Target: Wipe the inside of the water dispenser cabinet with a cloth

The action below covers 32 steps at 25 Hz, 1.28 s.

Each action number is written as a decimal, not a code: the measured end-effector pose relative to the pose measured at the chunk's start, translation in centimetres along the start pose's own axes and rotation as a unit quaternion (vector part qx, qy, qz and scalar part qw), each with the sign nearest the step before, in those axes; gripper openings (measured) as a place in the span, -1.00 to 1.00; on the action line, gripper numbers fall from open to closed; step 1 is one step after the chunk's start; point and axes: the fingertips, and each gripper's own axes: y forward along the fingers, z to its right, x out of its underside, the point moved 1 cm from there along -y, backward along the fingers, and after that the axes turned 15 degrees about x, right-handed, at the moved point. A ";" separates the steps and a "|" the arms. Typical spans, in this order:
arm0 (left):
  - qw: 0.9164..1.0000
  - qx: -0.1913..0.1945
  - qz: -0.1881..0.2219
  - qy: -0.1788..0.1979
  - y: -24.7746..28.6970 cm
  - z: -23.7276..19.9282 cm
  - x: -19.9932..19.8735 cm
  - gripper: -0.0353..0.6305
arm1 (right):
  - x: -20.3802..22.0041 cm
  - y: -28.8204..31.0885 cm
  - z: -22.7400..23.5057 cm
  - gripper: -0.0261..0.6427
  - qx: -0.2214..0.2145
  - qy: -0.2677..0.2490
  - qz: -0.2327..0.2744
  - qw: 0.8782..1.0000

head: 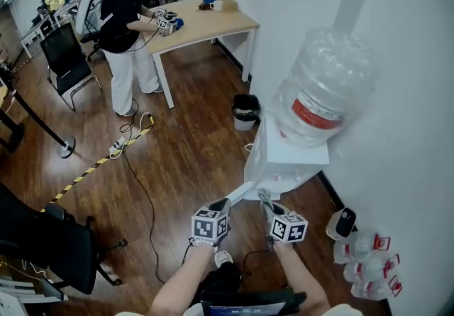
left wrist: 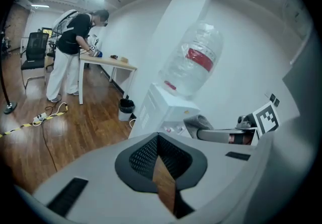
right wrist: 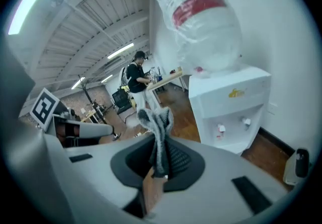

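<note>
Right gripper (right wrist: pixel 160 138) fingers clamp grey cloth (right wrist: pixel 158 120); left gripper (left wrist: pixel 158 138) fingers together, empty; dispenser (head: pixel 284 158) cabinet unseen.

Water dispenser (head: pixel 287 155), right: smooth white plastic with a slight sheen. The bottle (head: pixel 323 84) on it is clear, glossy, crinkled plastic with a red label (head: pixel 316 112). Cloth (right wrist: pixel 157 122) nipped in the right gripper (right wrist: pixel 160 140): grey, soft, fuzzy weave, matt; right gripper and left gripper (left wrist: pixel 157 137) alike have matt grey plastic shells and black fine-ribbed pads (left wrist: pixel 143 155). Floor (head: pixel 177 158): dark wood planks, glossy, showing reflections; far bench (head: pixel 209 23): pale wood top, matt.
</note>
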 end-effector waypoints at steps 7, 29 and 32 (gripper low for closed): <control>0.998 0.062 0.010 0.030 -7.5 11.1 6.0 -0.93 | 3.4 -14.8 -2.0 -0.81 0.012 0.035 0.092 0.995; 0.986 0.118 0.004 0.113 -30.8 18.3 13.9 -0.93 | 15.7 -37.1 -15.7 -0.81 0.094 0.028 0.137 0.986; 0.987 0.120 -0.006 0.110 -32.7 15.8 14.0 -0.93 | 16.4 -36.3 -18.6 -0.81 0.103 0.042 0.131 0.985</control>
